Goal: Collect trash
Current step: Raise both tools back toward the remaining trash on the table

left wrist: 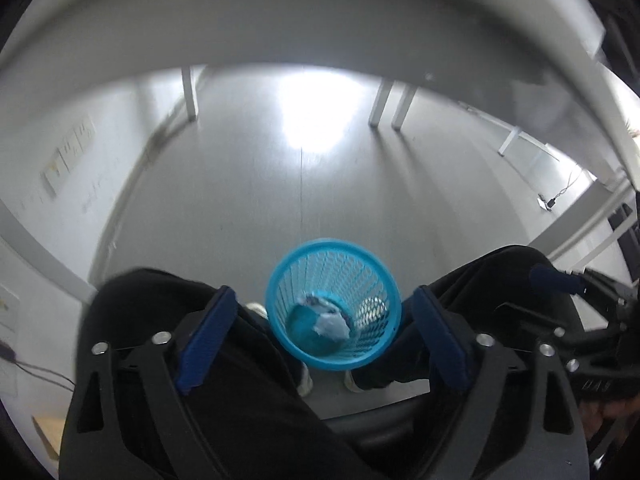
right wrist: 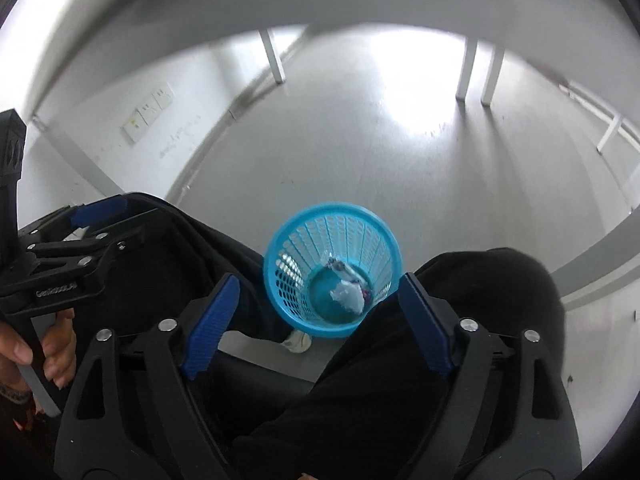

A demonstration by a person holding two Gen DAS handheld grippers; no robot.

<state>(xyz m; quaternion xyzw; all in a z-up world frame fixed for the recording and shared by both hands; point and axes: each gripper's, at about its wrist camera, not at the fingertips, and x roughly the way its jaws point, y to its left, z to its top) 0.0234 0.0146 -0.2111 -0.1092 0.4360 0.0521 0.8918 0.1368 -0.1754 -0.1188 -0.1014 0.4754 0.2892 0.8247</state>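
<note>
A light blue mesh waste basket stands on the grey floor between the knees of a seated person in black trousers. Crumpled white and purple trash lies at its bottom. My left gripper hangs above the basket, open, its blue pads wide apart with nothing between them. In the right wrist view the same basket holds the trash, and my right gripper is open and empty above it. The left gripper also shows at that view's left edge, held by a hand.
A white table edge arches over the top of both views, with white legs on the floor beyond. The person's knees flank the basket. A wall with sockets runs on the left. A cable lies far right.
</note>
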